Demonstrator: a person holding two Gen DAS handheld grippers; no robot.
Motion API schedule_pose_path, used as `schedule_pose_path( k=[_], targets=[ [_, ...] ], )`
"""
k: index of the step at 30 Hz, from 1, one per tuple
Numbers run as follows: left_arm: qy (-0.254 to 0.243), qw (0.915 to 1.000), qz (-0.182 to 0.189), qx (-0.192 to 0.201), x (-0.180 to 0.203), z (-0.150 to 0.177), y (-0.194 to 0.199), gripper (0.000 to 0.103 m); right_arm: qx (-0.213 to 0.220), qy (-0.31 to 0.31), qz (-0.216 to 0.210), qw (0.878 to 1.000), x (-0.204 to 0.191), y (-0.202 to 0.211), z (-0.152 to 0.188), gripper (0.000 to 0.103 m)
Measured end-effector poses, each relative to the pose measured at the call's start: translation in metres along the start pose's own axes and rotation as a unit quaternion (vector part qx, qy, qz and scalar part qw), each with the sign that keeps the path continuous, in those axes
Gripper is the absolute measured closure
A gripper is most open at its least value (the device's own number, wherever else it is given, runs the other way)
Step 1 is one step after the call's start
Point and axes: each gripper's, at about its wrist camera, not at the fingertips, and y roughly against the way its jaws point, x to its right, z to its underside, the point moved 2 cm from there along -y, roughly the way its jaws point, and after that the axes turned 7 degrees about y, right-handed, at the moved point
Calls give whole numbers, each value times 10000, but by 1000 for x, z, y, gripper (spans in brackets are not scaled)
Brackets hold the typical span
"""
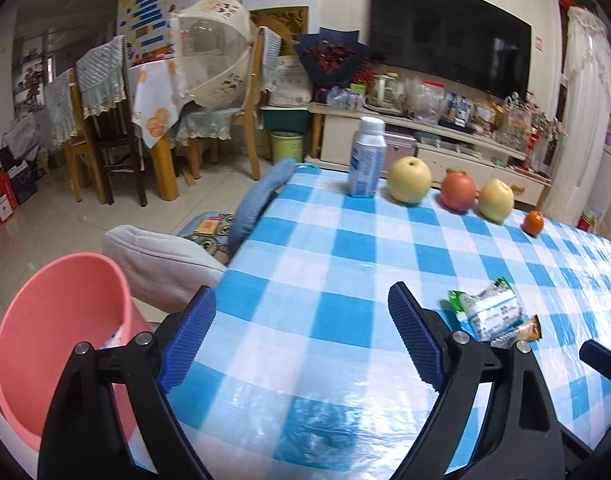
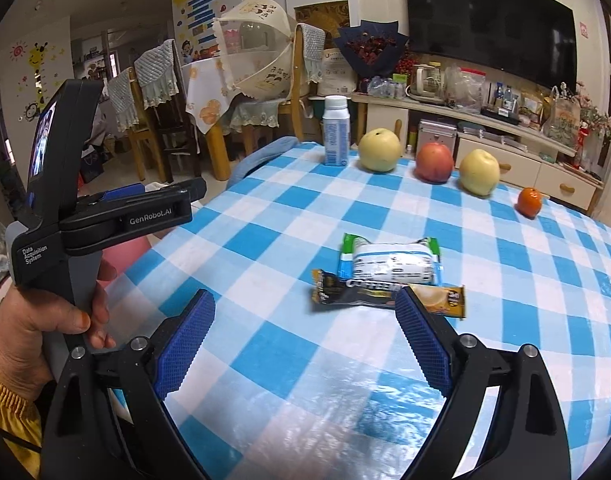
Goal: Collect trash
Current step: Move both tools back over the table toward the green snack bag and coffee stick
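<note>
A green-and-white snack wrapper [image 2: 389,260] lies on the blue checked tablecloth [image 2: 305,380], and a black-and-gold coffee sachet [image 2: 345,294] lies just in front of it. My right gripper [image 2: 305,296] hovers open over the cloth, with its right fingertip overlapping the sachet's right part in view and nothing between the pads. In the left wrist view both wrappers [image 1: 489,314] lie to the right of my left gripper [image 1: 302,292], which is open and empty over the table's left edge. A pink bin [image 1: 61,320] stands below that edge. A hand holds the left gripper [image 2: 193,194].
Along the table's far edge stand a white-and-blue bottle [image 1: 367,160], two yellow pears [image 1: 409,180], a red apple [image 1: 458,192] and a small orange [image 1: 533,222]. A grey cushion [image 1: 157,264] sits beside the bin. Beyond are chairs, a dining table and a TV cabinet.
</note>
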Motion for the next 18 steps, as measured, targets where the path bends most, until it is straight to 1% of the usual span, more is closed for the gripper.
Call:
schedule_pose_path(
  k=[7,12,18],
  targets=[
    [-292,9993,205,-117,26,10,-2,15,-17,40,190,9998,15,2,4,12],
    [-495,9975,447,-230,45,19,-2,15,-15,45,302,9995,27,4,8,12],
    [-872,9930,728,-337,71,31,-2,15,-40,120,457,9989,42,7,13,12]
  ],
)
